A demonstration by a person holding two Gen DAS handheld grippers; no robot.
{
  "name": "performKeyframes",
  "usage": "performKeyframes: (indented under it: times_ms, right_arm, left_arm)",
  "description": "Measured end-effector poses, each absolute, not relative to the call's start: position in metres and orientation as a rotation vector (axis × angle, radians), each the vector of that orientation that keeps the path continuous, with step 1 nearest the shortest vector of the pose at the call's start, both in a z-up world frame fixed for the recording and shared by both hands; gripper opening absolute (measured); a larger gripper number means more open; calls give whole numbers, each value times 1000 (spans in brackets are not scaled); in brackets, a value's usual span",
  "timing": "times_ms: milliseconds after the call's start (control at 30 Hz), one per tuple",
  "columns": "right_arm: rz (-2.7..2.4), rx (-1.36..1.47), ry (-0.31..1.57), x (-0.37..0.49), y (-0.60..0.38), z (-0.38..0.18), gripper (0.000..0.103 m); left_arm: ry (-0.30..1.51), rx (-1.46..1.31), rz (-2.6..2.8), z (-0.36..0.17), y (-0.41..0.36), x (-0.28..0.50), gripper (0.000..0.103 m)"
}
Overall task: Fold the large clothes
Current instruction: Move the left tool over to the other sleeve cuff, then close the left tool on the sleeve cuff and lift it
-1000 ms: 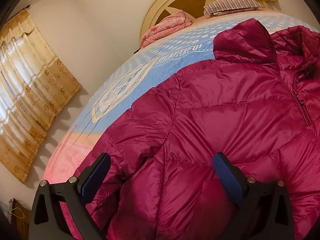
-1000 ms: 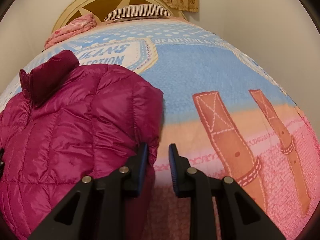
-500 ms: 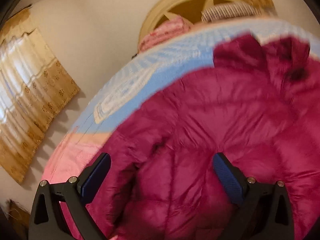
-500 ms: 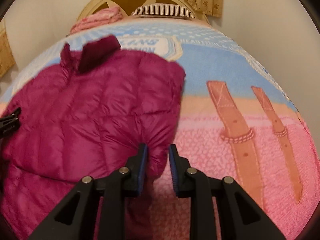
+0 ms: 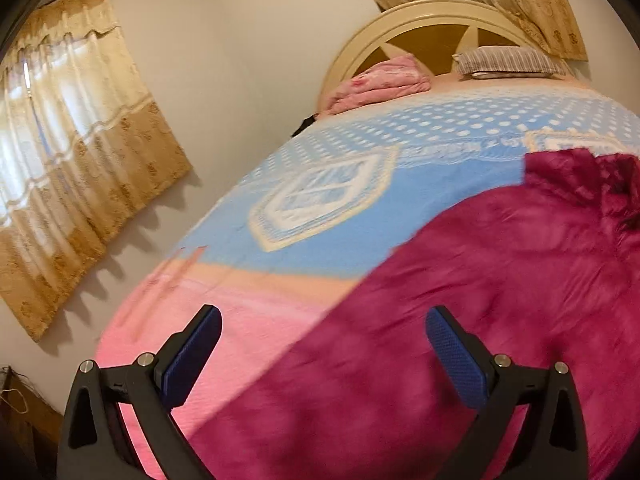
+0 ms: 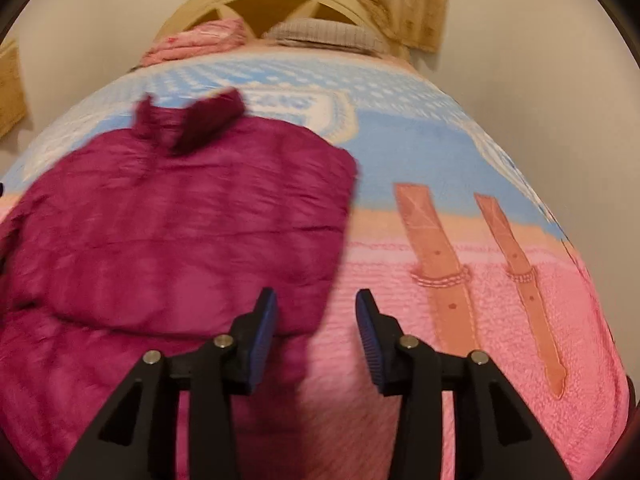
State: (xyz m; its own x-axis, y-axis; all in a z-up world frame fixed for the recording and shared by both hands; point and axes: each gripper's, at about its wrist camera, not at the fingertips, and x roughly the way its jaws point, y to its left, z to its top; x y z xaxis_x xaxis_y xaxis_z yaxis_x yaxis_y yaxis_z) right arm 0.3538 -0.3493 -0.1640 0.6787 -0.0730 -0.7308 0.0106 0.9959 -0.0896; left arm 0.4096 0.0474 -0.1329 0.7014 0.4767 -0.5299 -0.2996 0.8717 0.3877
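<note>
A magenta puffer jacket (image 5: 500, 300) lies flat on the bed's blue and pink blanket (image 5: 320, 208), its collar (image 6: 188, 120) toward the headboard. My left gripper (image 5: 322, 328) hovers open and wide over the jacket's left edge, with nothing between its fingers. In the right wrist view the jacket (image 6: 180, 232) fills the left half. My right gripper (image 6: 316, 308) hangs above the jacket's right edge, its jaws opening. The left pad (image 6: 264, 320) is over the fabric and the right pad (image 6: 368, 328) over pink blanket; neither presses on the cloth.
A folded pink quilt (image 5: 380, 84) and a striped pillow (image 5: 504, 62) lie by the cream headboard (image 5: 420, 16). Gold curtains (image 5: 72, 160) hang on the left wall, beyond the bed's left edge. Bare blanket (image 6: 480, 280) stretches right of the jacket.
The right gripper's jaws, nearly closed on the jacket's right edge before, have parted off the fabric. Both grippers have pulled back and up; the left one shifted leftward, showing more bed.
</note>
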Motion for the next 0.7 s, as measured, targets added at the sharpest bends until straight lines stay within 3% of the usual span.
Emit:
performKeyframes:
  times_ms: [100, 200, 400, 633, 700]
  right_arm:
    - [25, -116, 782, 333, -320, -146, 63]
    - [99, -148, 735, 312, -287, -136, 68]
    - [176, -212, 733, 288, -230, -153, 69]
    - [204, -218, 733, 254, -196, -170, 69]
    - [208, -221, 731, 245, -191, -171, 69]
  left_arm:
    - [719, 283, 495, -145, 101, 375, 102]
    - [780, 263, 562, -162, 147, 342, 102]
    - [882, 37, 623, -188, 222, 277, 102]
    - [887, -124, 486, -202, 212, 257, 102]
    - [899, -144, 457, -207, 205, 263, 94]
